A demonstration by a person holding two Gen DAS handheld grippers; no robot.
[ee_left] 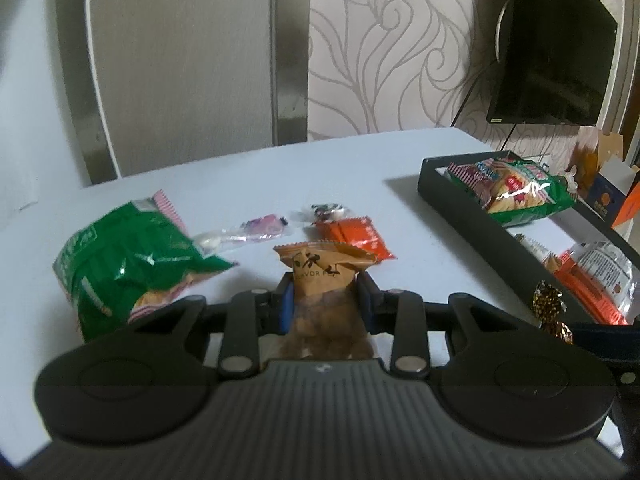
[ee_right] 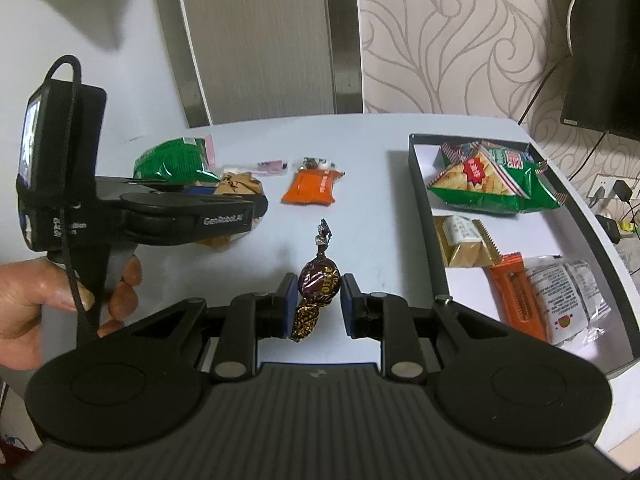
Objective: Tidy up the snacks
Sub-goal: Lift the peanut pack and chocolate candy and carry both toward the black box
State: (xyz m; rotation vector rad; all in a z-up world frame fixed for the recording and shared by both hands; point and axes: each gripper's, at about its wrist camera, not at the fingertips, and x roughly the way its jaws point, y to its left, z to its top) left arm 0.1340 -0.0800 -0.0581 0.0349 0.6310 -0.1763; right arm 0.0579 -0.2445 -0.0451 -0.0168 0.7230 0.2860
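Note:
My left gripper (ee_left: 325, 292) is shut on a brown snack packet (ee_left: 324, 276) and holds it above the white table; it also shows in the right wrist view (ee_right: 240, 190). My right gripper (ee_right: 319, 300) is shut on a dark brown and gold wrapped candy (ee_right: 319, 282), also seen in the left wrist view (ee_left: 548, 306). On the table lie a green chip bag (ee_left: 128, 256), an orange packet (ee_left: 354, 236), a pink-labelled clear packet (ee_left: 256, 230) and a small dark candy packet (ee_left: 326, 212). The black tray (ee_right: 420, 184) at the right holds another green chip bag (ee_right: 488, 180), a tan packet (ee_right: 464, 240), an orange packet (ee_right: 516, 296) and a white packet (ee_right: 568, 296).
A dark monitor (ee_left: 552, 48) hangs at the right above the table's far corner. A patterned wall and a grey door panel stand behind the table. Boxes (ee_left: 612, 184) sit beyond the tray. A power strip with plugs (ee_right: 616, 200) lies off the right edge.

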